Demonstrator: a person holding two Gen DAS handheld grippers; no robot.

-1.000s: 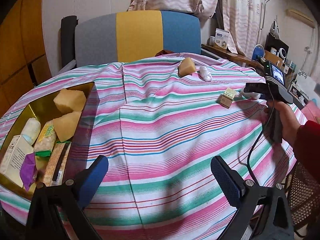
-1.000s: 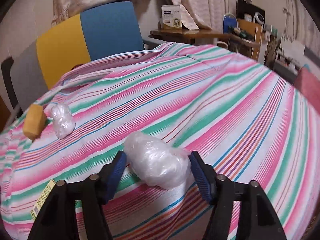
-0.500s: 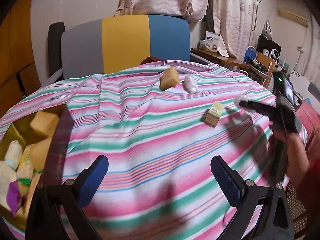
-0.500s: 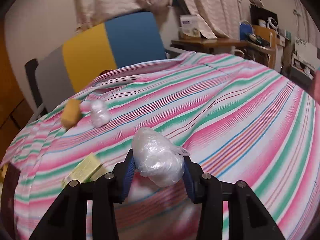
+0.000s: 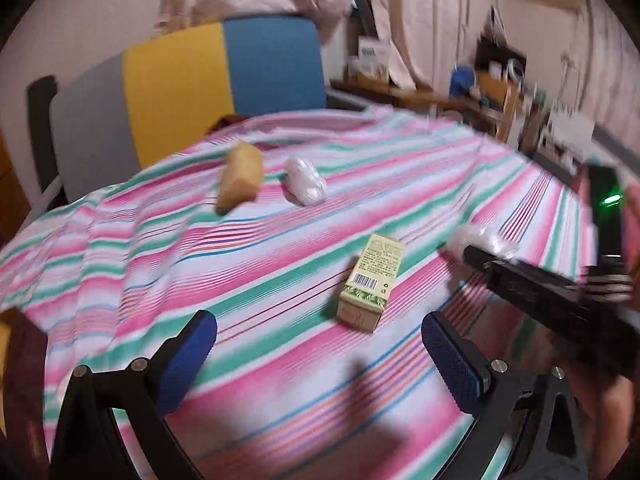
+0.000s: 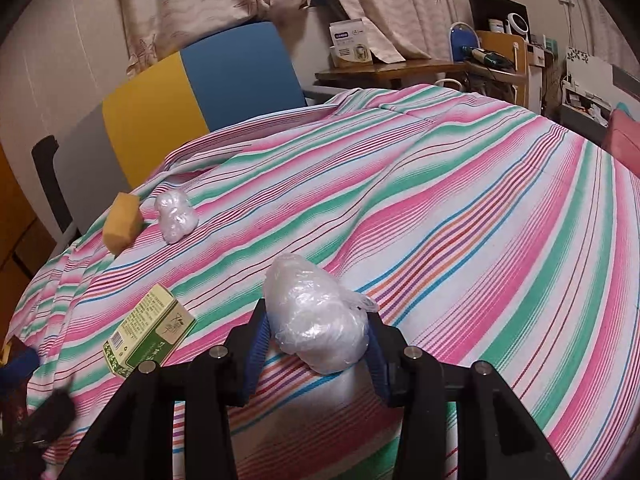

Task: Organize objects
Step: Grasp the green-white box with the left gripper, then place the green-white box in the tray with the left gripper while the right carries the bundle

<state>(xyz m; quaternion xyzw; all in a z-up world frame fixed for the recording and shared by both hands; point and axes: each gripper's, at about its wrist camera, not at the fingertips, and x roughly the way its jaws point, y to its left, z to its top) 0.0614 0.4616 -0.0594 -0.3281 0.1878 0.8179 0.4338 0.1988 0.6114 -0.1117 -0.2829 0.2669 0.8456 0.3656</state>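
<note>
R gripper [image 6: 316, 340] is clamped on a white plastic bundle [image 6: 316, 316]: both blue pads press its sides, and it sits just above the striped cloth [image 6: 460, 208]. From the L wrist view the same bundle [image 5: 480, 240] shows at the tip of the R gripper [image 5: 472, 254], over the cloth's right side.

L gripper [image 5: 320, 360] has fingers spread wide w/ nothing between them, only cloth [image 5: 280, 280] below; that view is motion-blurred.

Just beyond the L fingers, nearer the right one, lies a green box [image 5: 370, 280] flat on the cloth, barcode up. In the R view the box [image 6: 150, 330] is left of the held bundle, close but apart.

Farther back, near the cloth's far edge, a tan sponge [image 5: 240, 180] and a 2nd white bundle [image 5: 306, 180] sit side by side w/ a small gap; R view has the sponge [image 6: 122, 222] left of that bundle [image 6: 176, 216].

Behind the table: chair back [image 5: 192, 92] in grey, yellow, blue. Curtains [image 6: 224, 4] hang beyond, w/ a cluttered desk [image 6: 412, 70] at right.
</note>
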